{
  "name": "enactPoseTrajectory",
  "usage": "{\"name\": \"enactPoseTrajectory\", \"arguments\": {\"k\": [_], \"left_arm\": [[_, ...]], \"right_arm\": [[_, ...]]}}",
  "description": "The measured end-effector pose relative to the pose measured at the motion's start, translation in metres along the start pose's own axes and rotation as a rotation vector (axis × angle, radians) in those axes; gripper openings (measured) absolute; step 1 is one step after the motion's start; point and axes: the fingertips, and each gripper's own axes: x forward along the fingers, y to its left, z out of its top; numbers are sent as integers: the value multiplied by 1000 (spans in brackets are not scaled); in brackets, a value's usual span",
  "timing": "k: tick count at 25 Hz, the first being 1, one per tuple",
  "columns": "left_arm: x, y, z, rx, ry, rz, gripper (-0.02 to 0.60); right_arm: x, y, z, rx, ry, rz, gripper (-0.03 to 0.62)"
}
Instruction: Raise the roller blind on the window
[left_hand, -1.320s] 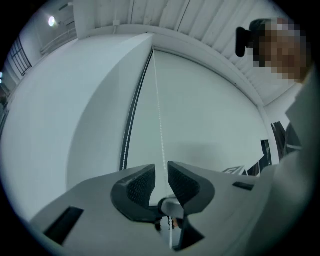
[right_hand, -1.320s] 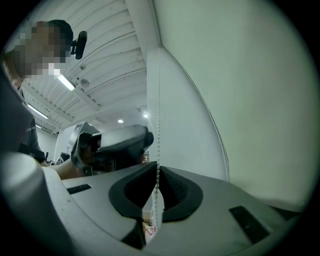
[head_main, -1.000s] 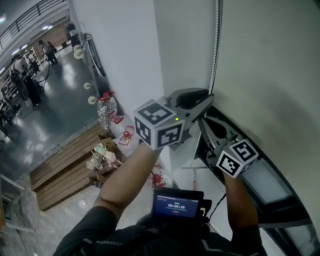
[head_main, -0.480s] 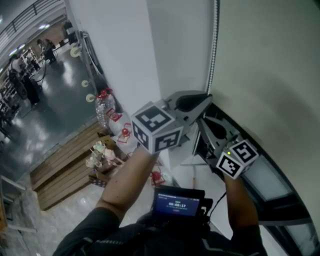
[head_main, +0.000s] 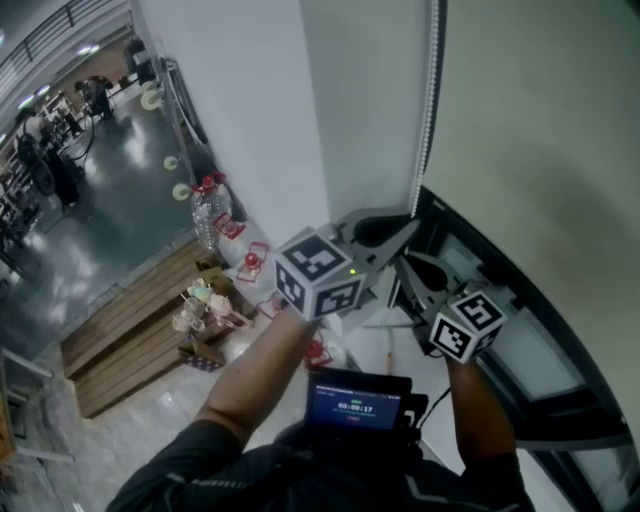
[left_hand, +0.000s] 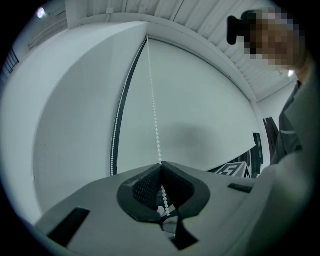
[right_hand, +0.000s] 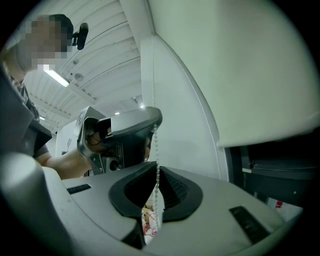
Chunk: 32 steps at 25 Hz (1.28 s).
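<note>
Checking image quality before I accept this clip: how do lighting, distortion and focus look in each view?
Head view: even light, sharp; the white bead chain stands out at the edge of the pale fabric roller blind. Left gripper view: heavy fisheye curves the blind, black corners, soft shadow on it. Right gripper view: same fisheye; bright ceiling strip light.

Grey left tool (head_main: 413, 223), right tool (head_main: 401, 261), black-white marker cubes (head_main: 320, 275)

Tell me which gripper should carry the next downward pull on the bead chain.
Left, probably. Both grippers are clamped on the bead chain, but the left gripper holds it higher, above the right gripper, so it has more room to draw down.
</note>
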Motion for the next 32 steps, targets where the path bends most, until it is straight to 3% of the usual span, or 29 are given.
{"name": "enactPoseTrajectory", "arguments": {"k": [8,12,17,20,24,26,32], "left_arm": [[-3,-2,-14,-17,-15,-4,-3],[-7,-2,-15,-31,-22,-1,-3],[-9,-2,-15,-39,-35,-2,-3],[-9,-5,-17,-43,-38,-10,-3],[-12,-16,-11,-47,-49,-19,-3],[-14,-16,-8,-45,-49,-13,-3],[-19,-11,-10,-56,-56,-7,-3]], "right_arm": [[-1,-1,-16,5,50,1,21],[-14,-3,-6,-57,98,-17,51],[-31,-5,60,-122,-15,-30,51],[-22,-5,102,-153,-93,-32,91],[-7,10,148,-135,-181,10,93],[-4,13,162,-129,-208,15,55],[-7,24,173,-111,-262,57,57]]}}
